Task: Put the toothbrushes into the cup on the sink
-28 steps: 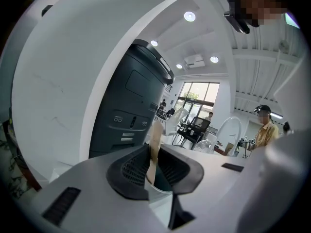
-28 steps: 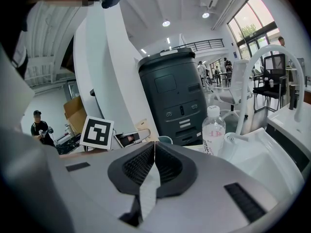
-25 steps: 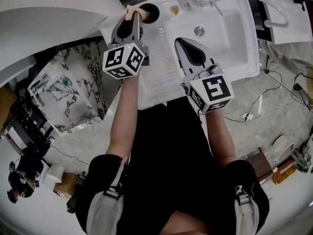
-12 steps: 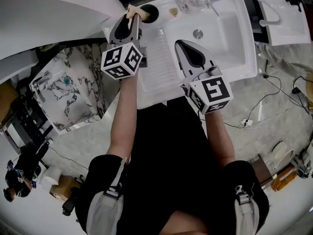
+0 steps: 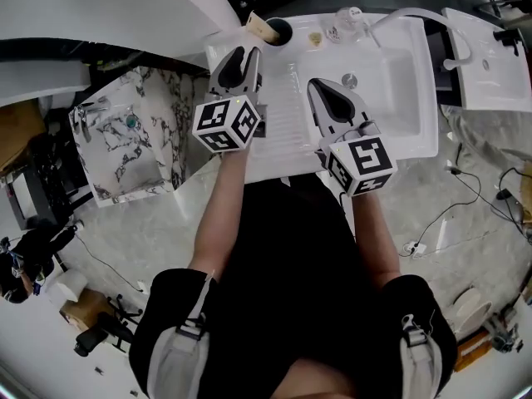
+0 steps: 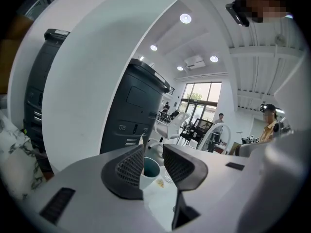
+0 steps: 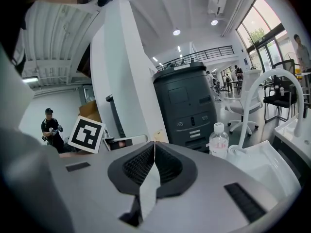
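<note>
At the sink's back left corner stands a dark-mouthed cup, and a wooden toothbrush leans out of it to the left. My left gripper hovers just short of the cup, open and holding nothing. The left gripper view looks between the spread jaws of the left gripper at the cup, whose inside is teal. My right gripper hangs over the ribbed drainboard, shut and empty. In its own view the right gripper shows its pads touching.
A clear plastic bottle and a small yellow item sit on the sink's back ledge beside a curved white faucet. A marble-patterned unit stands to the left, another white basin to the right. The bottle shows in the right gripper view.
My left gripper let go of the wooden toothbrush, which now rests in the cup, and has drawn back with its jaws spread. The right gripper stays shut over the drainboard.
</note>
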`<state>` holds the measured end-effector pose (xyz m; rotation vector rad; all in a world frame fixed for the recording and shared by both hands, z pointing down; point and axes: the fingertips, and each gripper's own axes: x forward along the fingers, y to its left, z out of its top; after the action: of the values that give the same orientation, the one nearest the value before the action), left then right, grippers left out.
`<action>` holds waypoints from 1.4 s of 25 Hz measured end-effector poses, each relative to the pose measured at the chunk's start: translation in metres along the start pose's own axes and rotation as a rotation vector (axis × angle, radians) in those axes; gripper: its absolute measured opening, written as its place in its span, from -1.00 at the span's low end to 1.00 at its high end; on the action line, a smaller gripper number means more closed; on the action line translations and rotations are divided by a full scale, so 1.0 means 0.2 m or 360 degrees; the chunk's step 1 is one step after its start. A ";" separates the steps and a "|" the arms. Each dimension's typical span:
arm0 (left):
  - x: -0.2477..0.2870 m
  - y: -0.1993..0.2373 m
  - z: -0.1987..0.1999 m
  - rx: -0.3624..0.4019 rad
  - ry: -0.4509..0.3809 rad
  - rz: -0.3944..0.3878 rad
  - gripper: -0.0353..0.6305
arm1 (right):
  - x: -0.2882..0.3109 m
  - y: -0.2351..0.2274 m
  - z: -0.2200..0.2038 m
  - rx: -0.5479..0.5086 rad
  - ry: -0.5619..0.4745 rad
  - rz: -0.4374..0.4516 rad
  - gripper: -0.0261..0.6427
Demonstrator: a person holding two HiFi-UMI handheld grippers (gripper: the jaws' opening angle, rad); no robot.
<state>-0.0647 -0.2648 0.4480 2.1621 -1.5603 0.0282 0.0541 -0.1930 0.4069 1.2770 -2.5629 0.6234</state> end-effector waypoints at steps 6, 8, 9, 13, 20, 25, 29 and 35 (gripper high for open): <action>-0.13 -0.06 -0.02 0.0002 -0.0027 0.0021 -0.57 | -0.01 0.08 -0.01 -0.0010 -0.0011 0.0096 -0.83; -0.16 -0.08 -0.03 0.0008 -0.0034 0.0027 -0.58 | -0.02 0.09 -0.04 -0.0023 -0.0002 0.0115 -0.83; -0.17 -0.09 -0.04 0.0012 -0.0038 0.0028 -0.60 | -0.03 0.09 -0.04 -0.0030 -0.0002 0.0120 -0.83; -0.22 -0.11 -0.01 0.0038 -0.0070 0.0012 -0.67 | -0.03 0.11 -0.02 -0.0056 -0.0024 0.0122 -0.83; -0.37 -0.04 0.04 0.0101 -0.0085 -0.0059 -0.79 | -0.01 0.24 0.03 -0.0060 -0.0076 0.0043 -0.83; -0.54 -0.01 0.02 0.0167 -0.0046 -0.0150 -0.83 | -0.01 0.42 -0.07 -0.0025 -0.0035 -0.0008 -0.83; -0.68 0.04 0.00 0.0172 -0.0037 -0.0184 -0.85 | -0.02 0.57 -0.17 -0.0012 -0.0006 -0.0040 -0.83; -0.85 0.09 0.06 0.0183 -0.0069 -0.0240 -0.85 | -0.11 0.69 -0.11 -0.0040 -0.0088 -0.0138 -0.83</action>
<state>-0.1437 -0.1211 0.3959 2.3792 -1.4466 0.0229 -0.0430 -0.0928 0.3791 1.4070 -2.5343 0.5444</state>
